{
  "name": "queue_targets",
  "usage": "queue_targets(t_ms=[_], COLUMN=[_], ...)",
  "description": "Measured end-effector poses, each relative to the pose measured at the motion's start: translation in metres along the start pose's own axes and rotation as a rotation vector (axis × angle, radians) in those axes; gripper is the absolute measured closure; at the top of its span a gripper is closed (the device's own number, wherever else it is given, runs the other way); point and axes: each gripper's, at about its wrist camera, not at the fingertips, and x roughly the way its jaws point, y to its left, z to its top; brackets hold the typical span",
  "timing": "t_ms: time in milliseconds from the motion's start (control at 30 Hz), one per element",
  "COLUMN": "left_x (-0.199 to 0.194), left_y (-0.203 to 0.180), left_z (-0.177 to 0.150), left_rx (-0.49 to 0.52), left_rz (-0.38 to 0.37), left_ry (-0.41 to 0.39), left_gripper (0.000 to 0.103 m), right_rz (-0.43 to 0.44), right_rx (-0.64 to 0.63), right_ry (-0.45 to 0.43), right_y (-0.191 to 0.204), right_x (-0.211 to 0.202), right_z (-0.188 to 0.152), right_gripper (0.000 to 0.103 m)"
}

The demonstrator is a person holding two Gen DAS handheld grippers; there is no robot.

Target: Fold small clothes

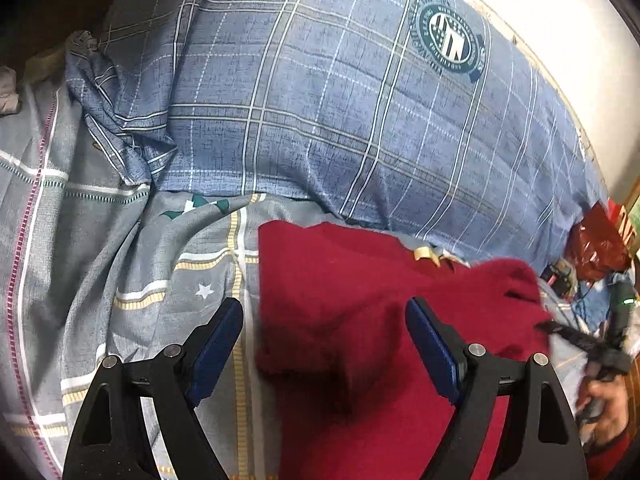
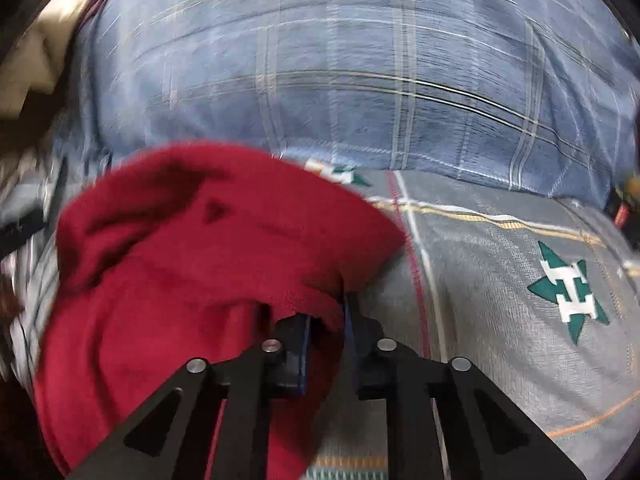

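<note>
A small dark red garment (image 1: pixel 352 304) lies on the grey patterned bedsheet (image 1: pixel 120 264). My left gripper (image 1: pixel 324 316) is open, its jaws wide apart above the garment's left edge, holding nothing. In the right wrist view my right gripper (image 2: pixel 326 320) is shut on a fold of the red garment (image 2: pixel 180 264), which is lifted and drapes to the left over the sheet (image 2: pixel 500 300). The right gripper and the hand holding it also show at the right edge of the left wrist view (image 1: pixel 592 352). The right view is blurred.
A blue plaid quilt (image 1: pixel 340 100) lies bunched across the bed behind the garment, also in the right wrist view (image 2: pixel 360 80). A red plastic bag (image 1: pixel 600 244) and clutter sit at the far right. A white wall (image 1: pixel 540 4) stands behind the bed.
</note>
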Motion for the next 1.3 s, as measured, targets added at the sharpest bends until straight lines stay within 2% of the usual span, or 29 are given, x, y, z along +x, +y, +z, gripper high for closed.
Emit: queue_targets(t_ms=[67,133,200,267,333,367,433,467,500,567,633,767,833,900,967,1067,1100,1167,1200,1233,1300], left_x=[0.003,0.007,0.013,0.02,0.022,0.023,0.027,0.028,0.03,0.036,0.044,0.061,0.068,0.07,0.07,0.076,0.083,0.095,0.1,0.106,0.111], left_y=[-0.002,-0.007,-0.012,-0.016,-0.015,-0.014,-0.013,-0.013,-0.013,-0.012,-0.011,-0.013,-0.016,-0.018,-0.021,-0.028,-0.033,-0.039,-0.041,-0.044,-0.045], left_z=[0.0,0.001,0.001,0.0,-0.001,0.0,0.002,0.004,0.005,0.008,0.008,0.007,0.006,0.008,0.011,0.014,0.015,0.014,0.014,0.016,0.022], left_rx=[0.005,0.016,0.03,0.043,0.04,0.036,0.02,0.011,0.004,-0.014,-0.028,-0.029,-0.027,-0.034,-0.032,-0.016,-0.003,0.021,0.028,0.033,0.013], left_rz=[-0.009,-0.012,-0.009,0.008,0.017,0.02,0.029,0.031,0.03,0.031,0.03,0.032,0.022,0.001,-0.009,-0.013,-0.008,0.013,0.025,0.033,0.026], left_ry=[0.013,0.022,0.031,0.043,0.049,0.051,0.045,0.04,0.035,0.026,0.035,0.057,0.076,0.071,0.053,0.052,0.062,0.093,0.108,0.133,0.137], left_gripper=[0.019,0.019,0.019,0.019,0.019,0.019,0.019,0.019,0.019,0.019,0.019,0.019,0.021,0.024,0.024,0.025,0.028,0.044,0.066,0.081,0.084], right_rz=[0.043,0.015,0.0,-0.015,0.002,0.015,0.062,0.079,0.088,0.062,0.025,0.009,-0.066,-0.09,-0.073,-0.039,-0.041,-0.036,-0.026,-0.008,0.039], right_rx=[0.059,0.033,0.026,0.003,0.009,0.037,0.121,0.159,0.183,0.194,0.174,0.171,0.156,0.188,0.23,0.261,0.251,0.226,0.22,0.213,0.188], right_ry=[-0.045,-0.069,-0.022,0.067,0.097,0.076,-0.002,-0.045,-0.077,-0.091,-0.046,-0.007,0.001,0.028,0.037,-0.013,-0.027,-0.041,-0.048,-0.052,-0.045], right_y=[-0.01,-0.013,-0.012,-0.011,-0.013,-0.016,-0.027,-0.033,-0.035,-0.038,-0.036,-0.038,-0.04,-0.047,-0.053,-0.057,-0.057,-0.059,-0.059,-0.057,-0.05], right_x=[-0.018,-0.04,-0.042,-0.028,-0.027,-0.035,-0.059,-0.07,-0.075,-0.073,-0.053,-0.016,0.003,0.023,0.024,-0.003,-0.016,-0.035,-0.044,-0.051,-0.059], right_z=[0.003,-0.006,-0.021,-0.038,-0.044,-0.043,-0.032,-0.027,-0.022,-0.01,0.003,0.016,0.023,0.03,0.032,0.024,0.02,0.014,0.01,0.006,-0.001], right_gripper=[0.094,0.094,0.094,0.094,0.091,0.088,0.069,0.051,0.042,0.041,0.041,0.043,0.045,0.044,0.044,0.043,0.042,0.042,0.039,0.038,0.033])
